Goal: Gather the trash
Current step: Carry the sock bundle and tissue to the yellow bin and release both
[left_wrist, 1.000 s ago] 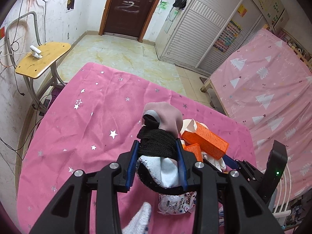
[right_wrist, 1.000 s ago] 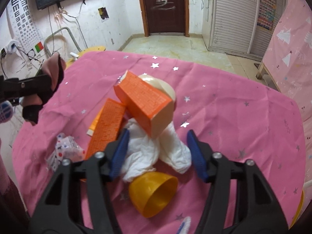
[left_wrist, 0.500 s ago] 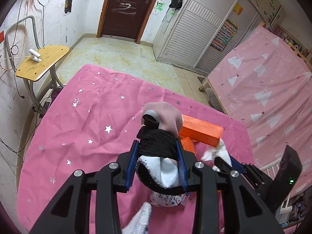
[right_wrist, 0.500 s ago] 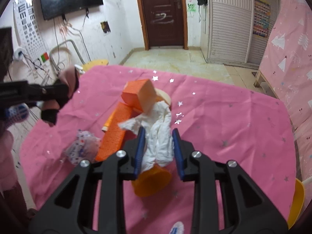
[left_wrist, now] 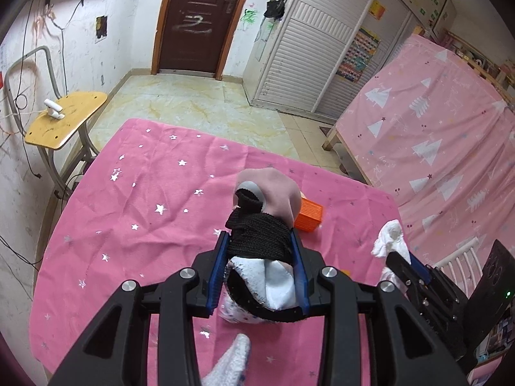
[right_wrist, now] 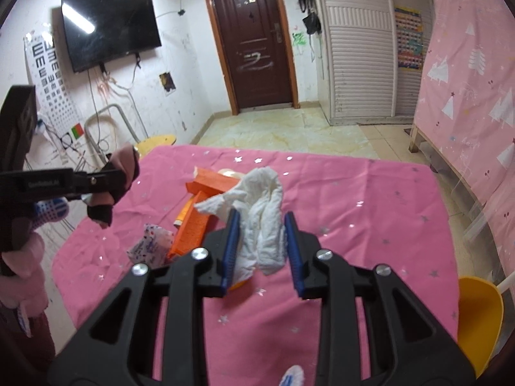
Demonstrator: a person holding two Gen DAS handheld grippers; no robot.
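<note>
The right gripper (right_wrist: 261,251) had just closed on a crumpled white tissue (right_wrist: 262,212), lifted above the pink starred tablecloth (right_wrist: 354,212). The tissue looked light, soft and easily torn, so a pinch through its bunched middle seemed wise. The left gripper (left_wrist: 259,270) was clamped on a bundle of black, pink and white cloth (left_wrist: 260,225). Orange boxes (right_wrist: 206,181) and a printed wrapper (right_wrist: 151,244) lay left of the tissue. Beyond the table were a tiled floor and a dark door (right_wrist: 254,48).
</note>
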